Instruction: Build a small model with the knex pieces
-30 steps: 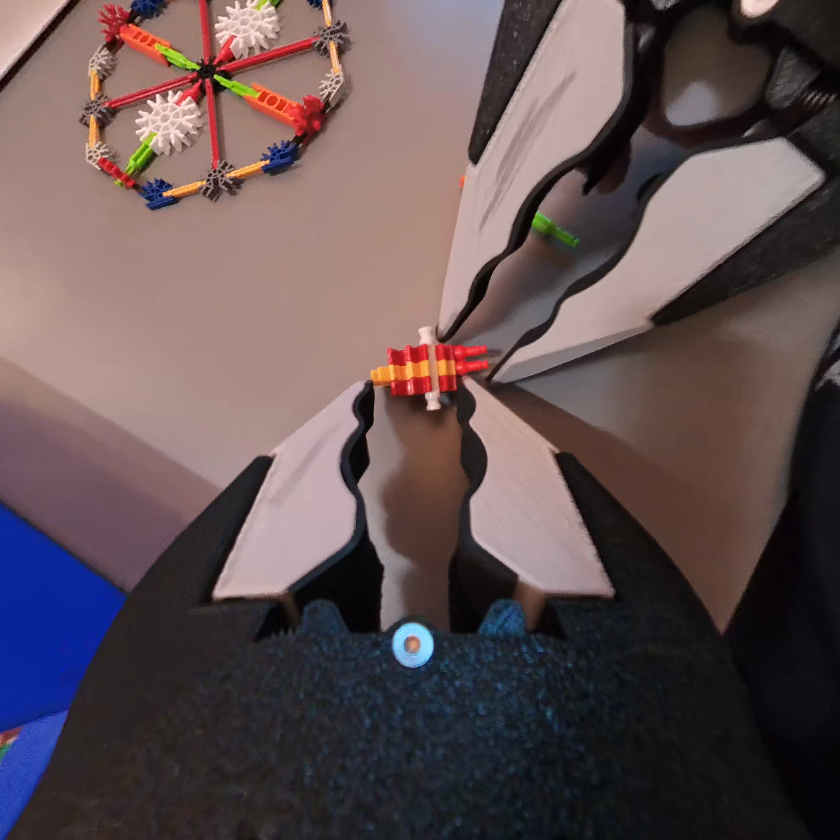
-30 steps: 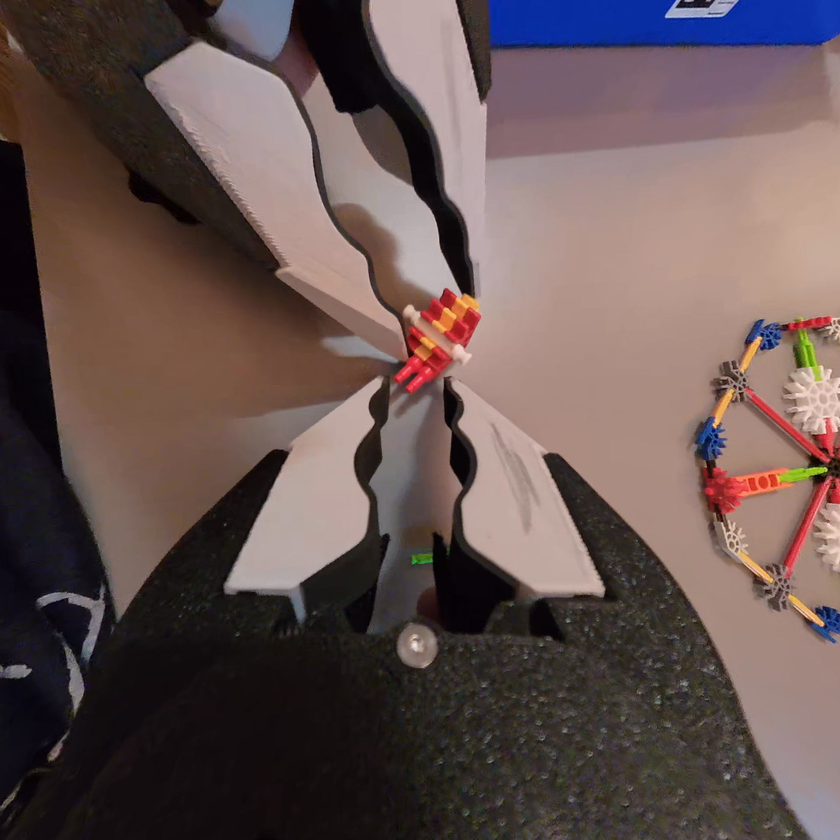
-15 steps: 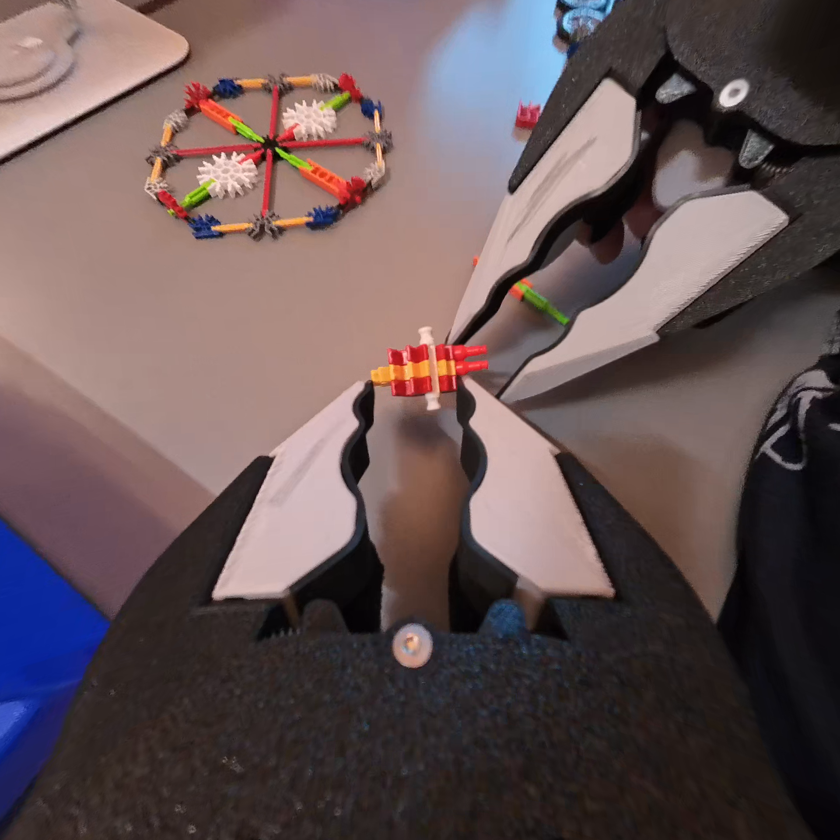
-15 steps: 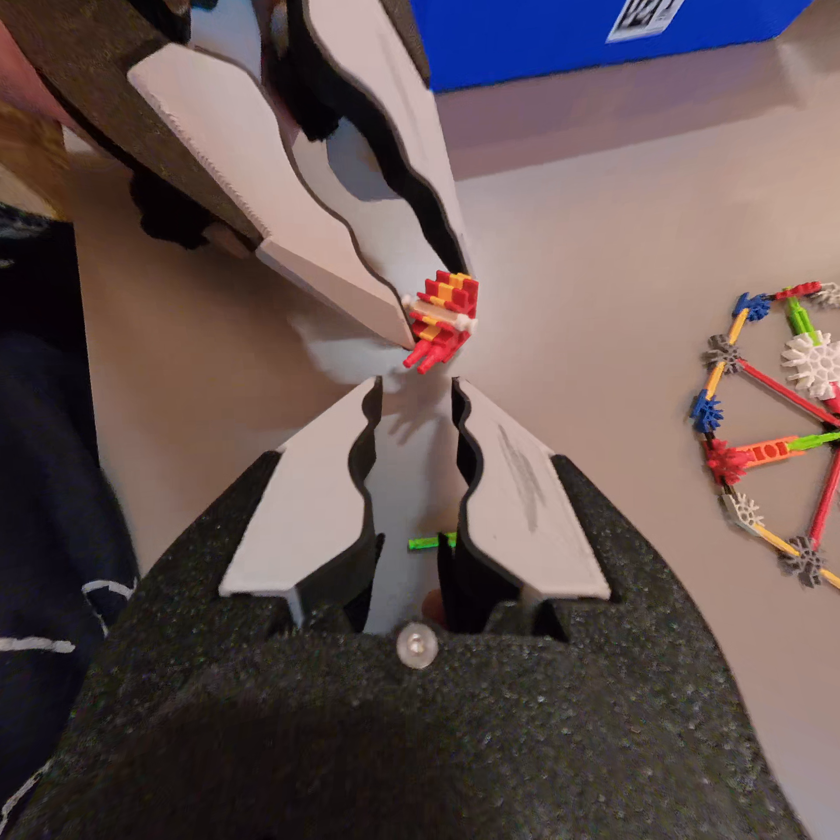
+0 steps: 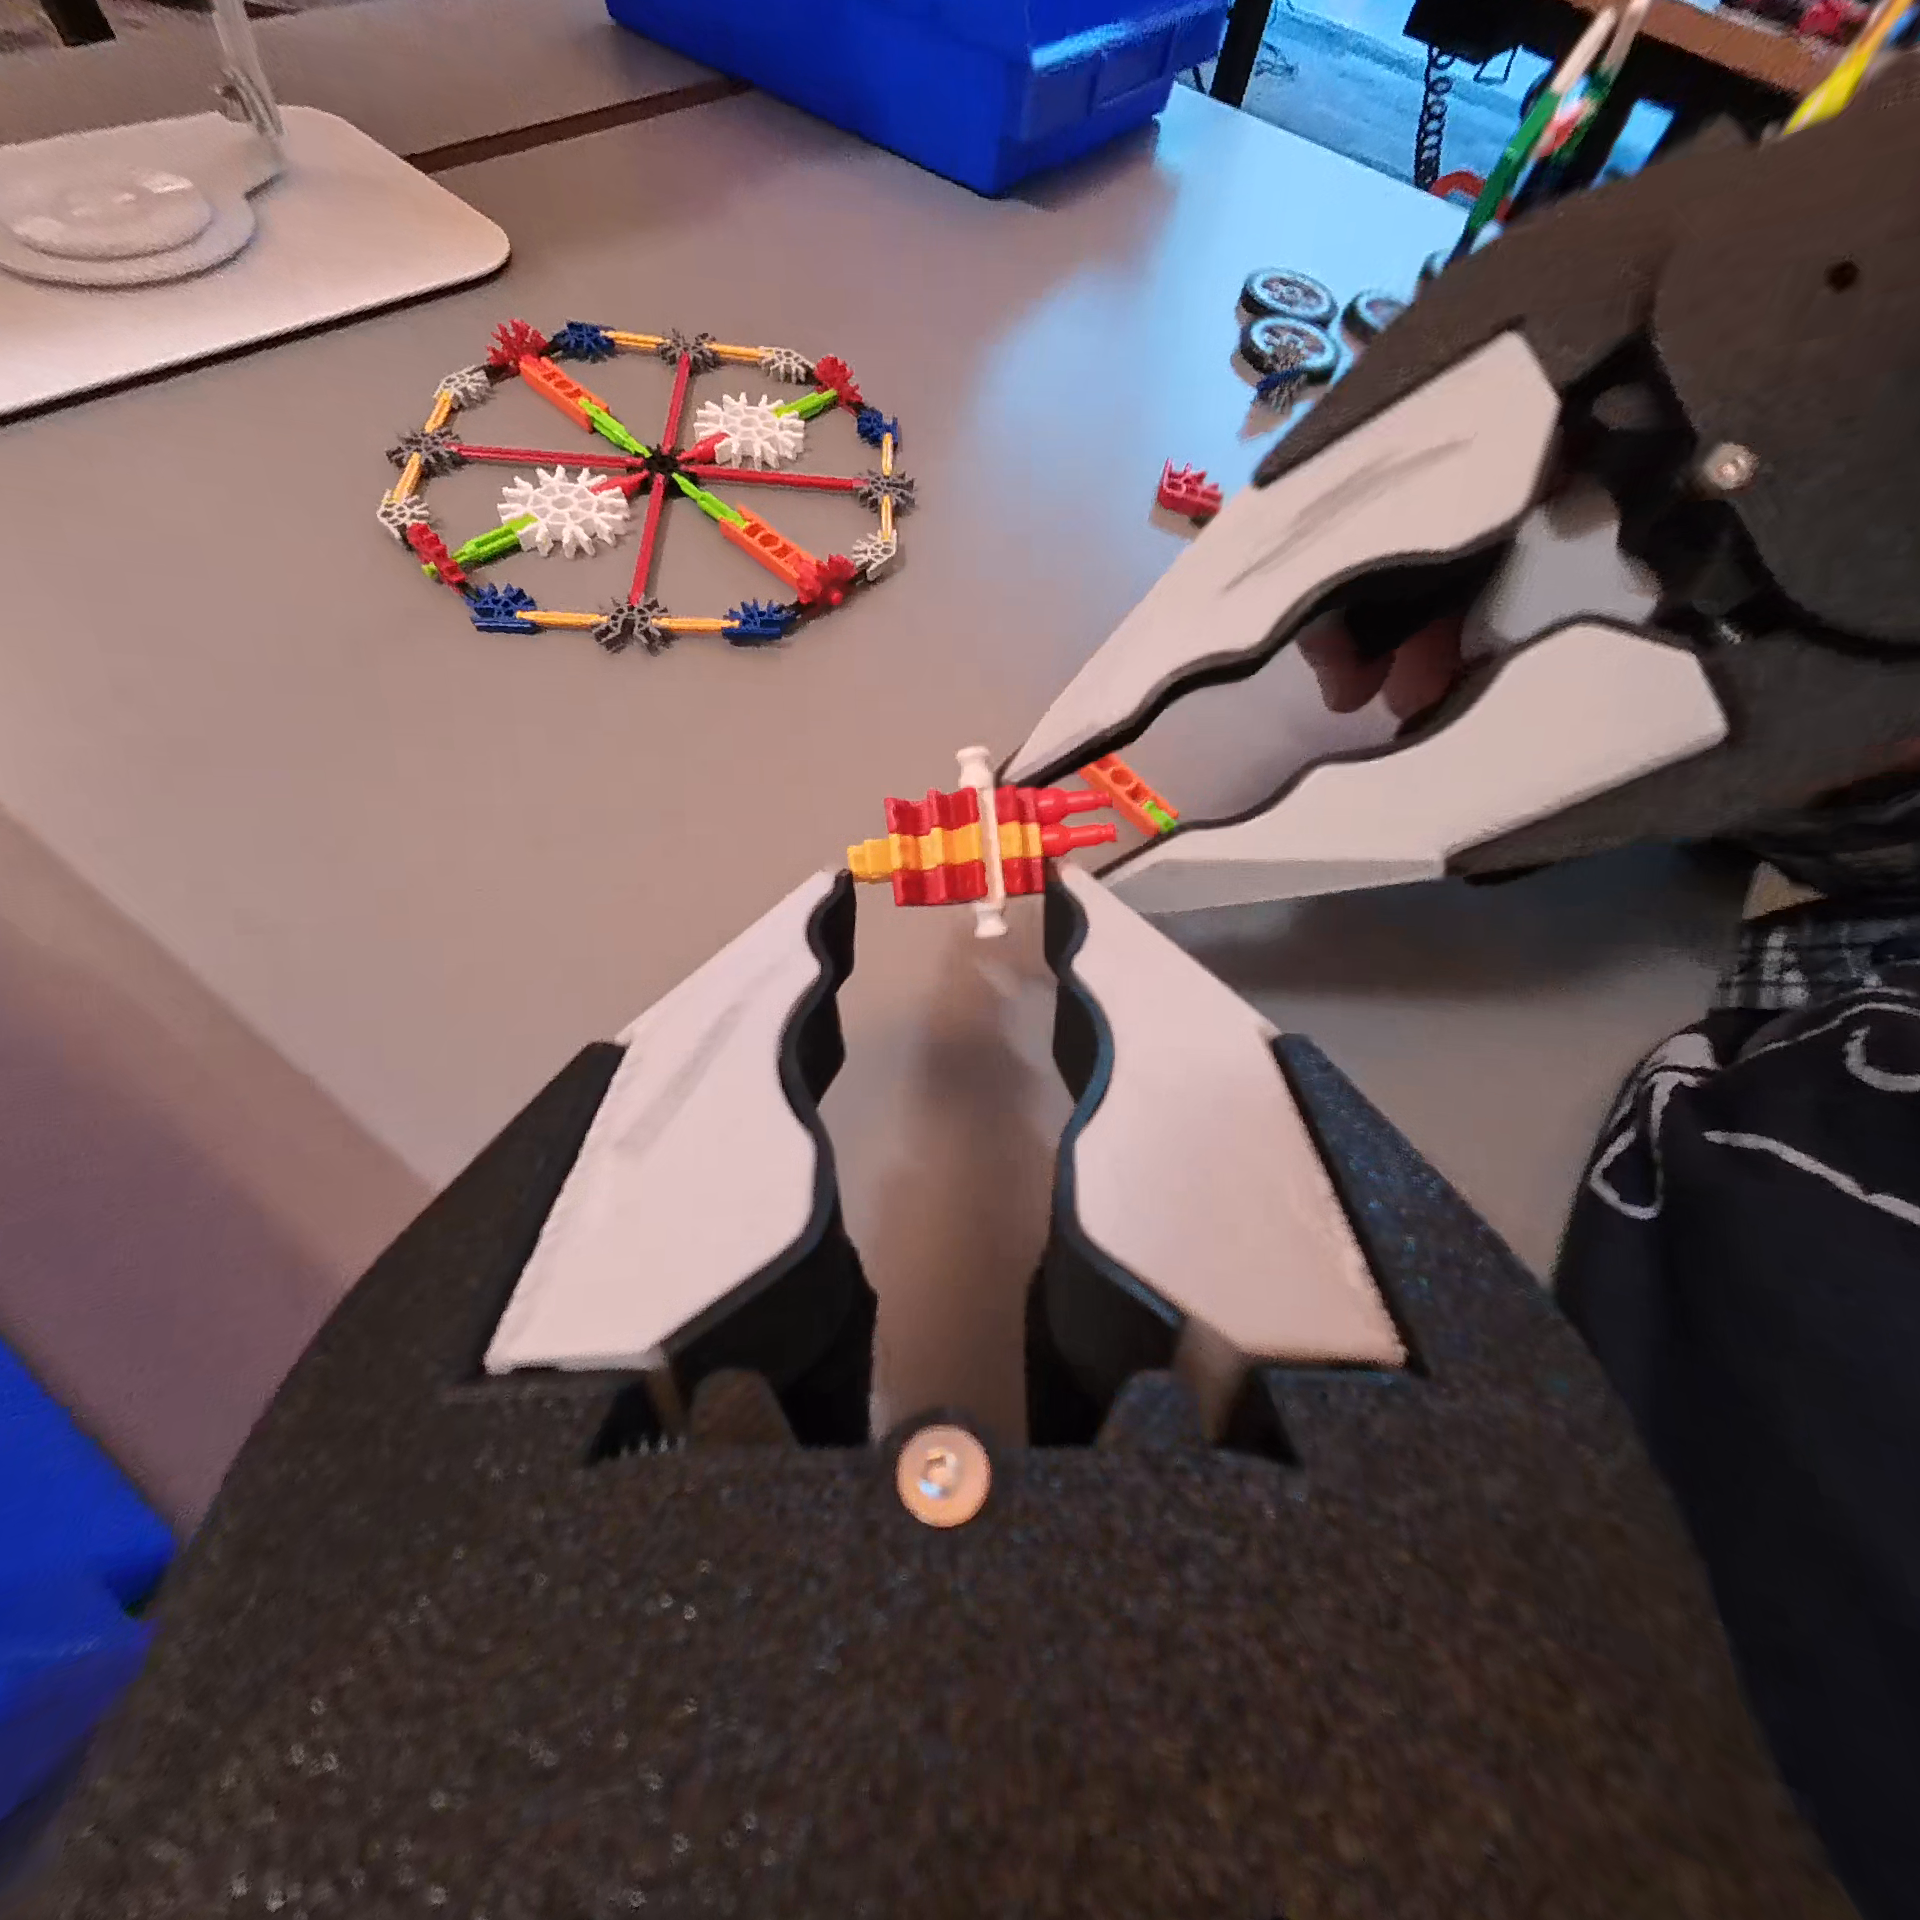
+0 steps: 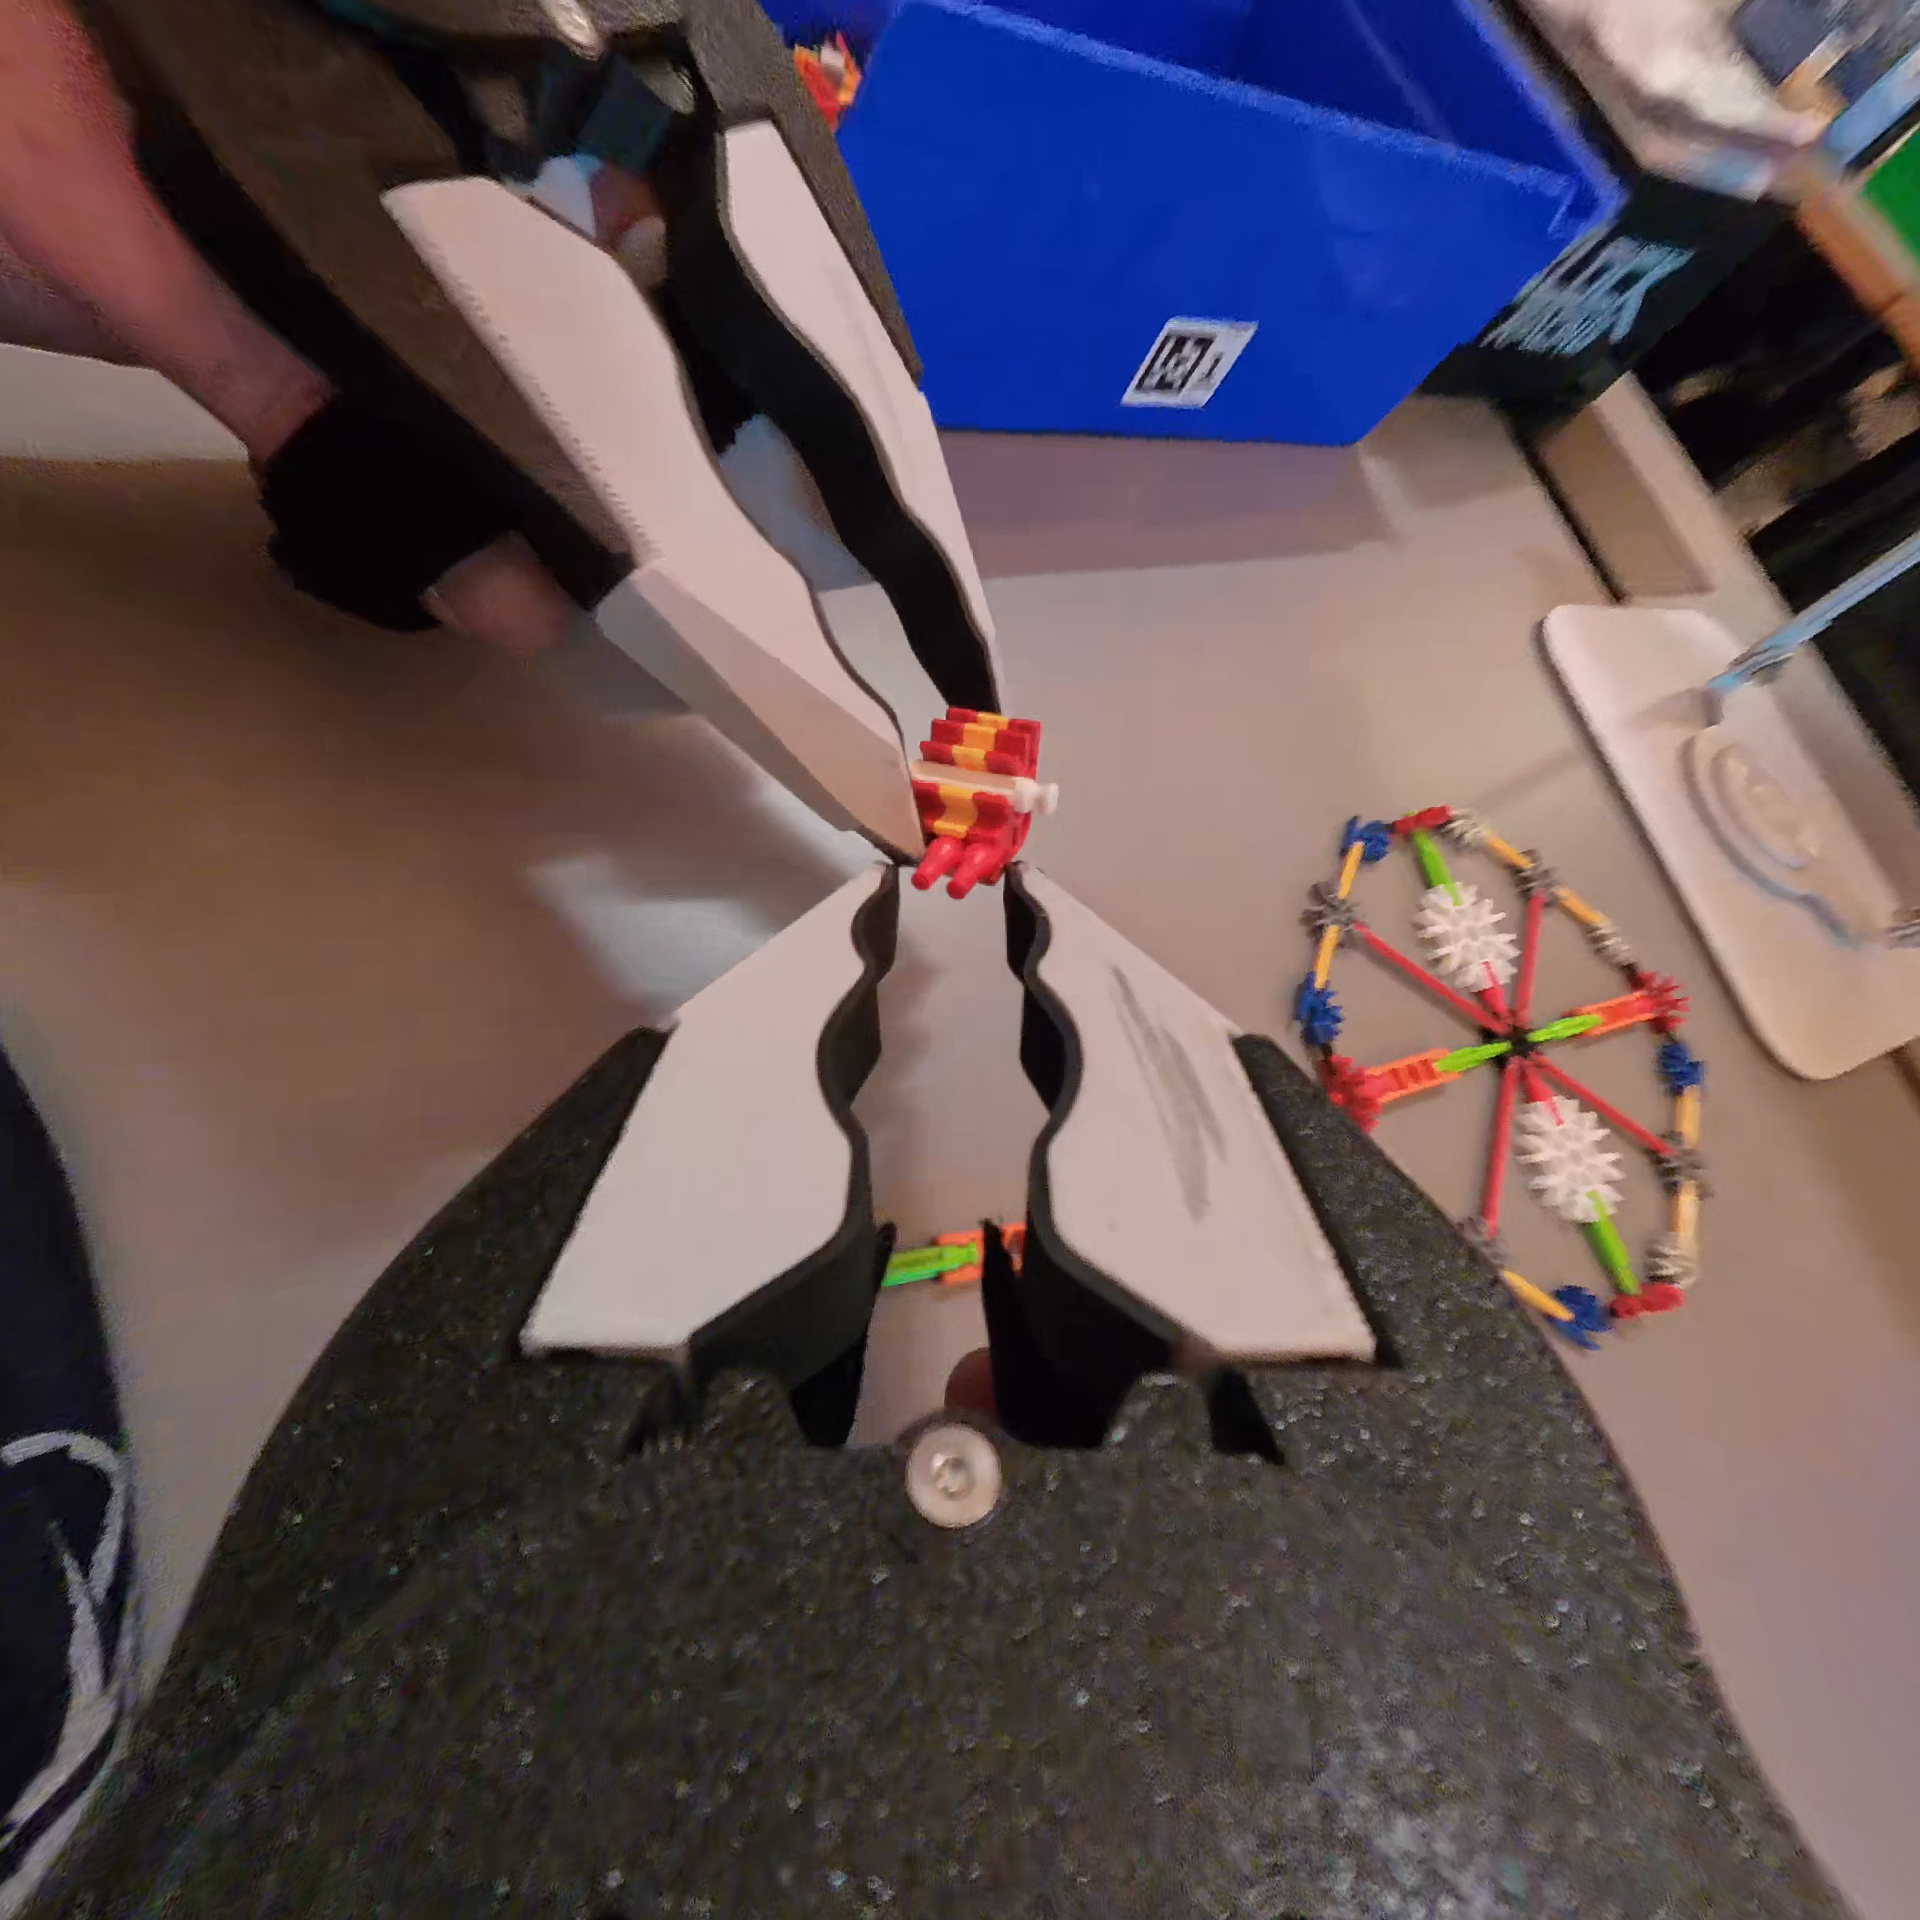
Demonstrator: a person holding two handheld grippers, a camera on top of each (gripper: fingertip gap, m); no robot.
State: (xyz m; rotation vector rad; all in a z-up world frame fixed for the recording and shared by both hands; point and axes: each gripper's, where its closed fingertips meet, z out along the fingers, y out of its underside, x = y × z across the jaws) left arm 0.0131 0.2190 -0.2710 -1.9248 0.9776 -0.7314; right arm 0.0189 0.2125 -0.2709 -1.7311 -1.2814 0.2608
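A small stack of red and yellow construction-toy connectors [image 5: 961,847], threaded on a white rod [image 5: 982,842], hangs in the air above the grey surface [image 5: 312,779]. The left hand-held gripper [image 5: 951,899] pinches it at the fingertips, jaws closed onto the stack's two ends. The right hand-held gripper [image 6: 951,883] is spread, its tips just beside the stack's two red pegs [image 6: 956,868], not gripping them.

The stack looks light, stiff and smooth, likely to slip or pop apart if squeezed off-centre; the flat ends of the stack seem the surest hold, the thin rod the weakest.

An orange-and-green rod piece [image 6: 940,1262] lies on the surface under the right gripper, mostly hidden by its fingers. Well apart lie a flat spoked wheel of rods and connectors [image 5: 649,483], a loose red connector [image 5: 1184,488], small black wheels [image 5: 1288,312], a blue bin [image 6: 1195,229] and a white stand base [image 5: 208,239]. Whether the rod passes fully through the stack cannot be told.
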